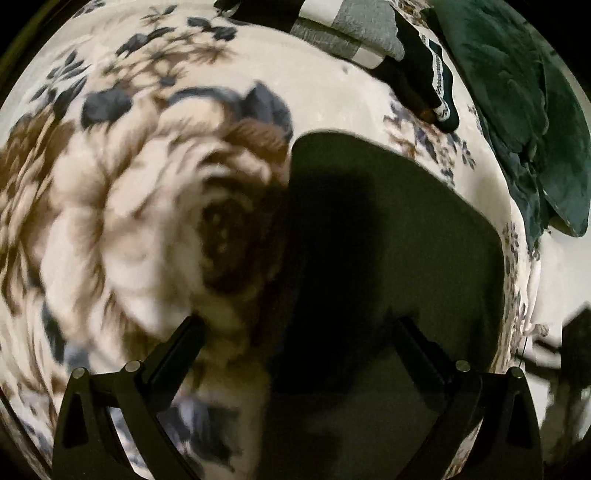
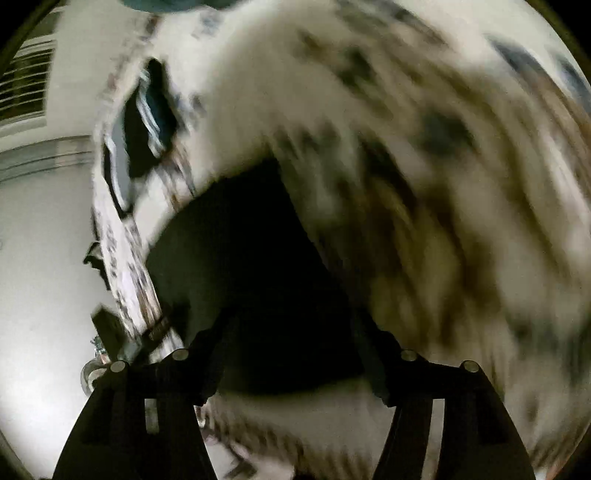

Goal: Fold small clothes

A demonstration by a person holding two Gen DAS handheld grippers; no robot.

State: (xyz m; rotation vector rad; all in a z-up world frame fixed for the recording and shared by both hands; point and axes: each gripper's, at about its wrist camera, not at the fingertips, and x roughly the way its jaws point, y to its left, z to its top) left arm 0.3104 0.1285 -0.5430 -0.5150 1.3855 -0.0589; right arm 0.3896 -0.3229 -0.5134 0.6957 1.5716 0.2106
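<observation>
Both tongs (image 1: pixel 295 332) (image 2: pixel 295 347) apart over dark garment (image 1: pixel 388 229) on floral blanket (image 1: pixel 129 221), pale wall (image 2: pixel 37 258) beside.

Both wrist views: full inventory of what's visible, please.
dark garment: one, near-black, flat on the blanket, ahead of both grippers
floral blanket: one, cream with brown and blue flowers, covers the surface
green fabric: one heap, dark green, far right edge in the left wrist view
grey and white cloth: one, striped, top of the left wrist view
black clothing with white print: one bundle, beside the green fabric
wall: pale, left of the right wrist view
left gripper: black fingers spread apart, over the garment
right gripper: black fingers spread apart, garment between them; contact unclear from blur
</observation>
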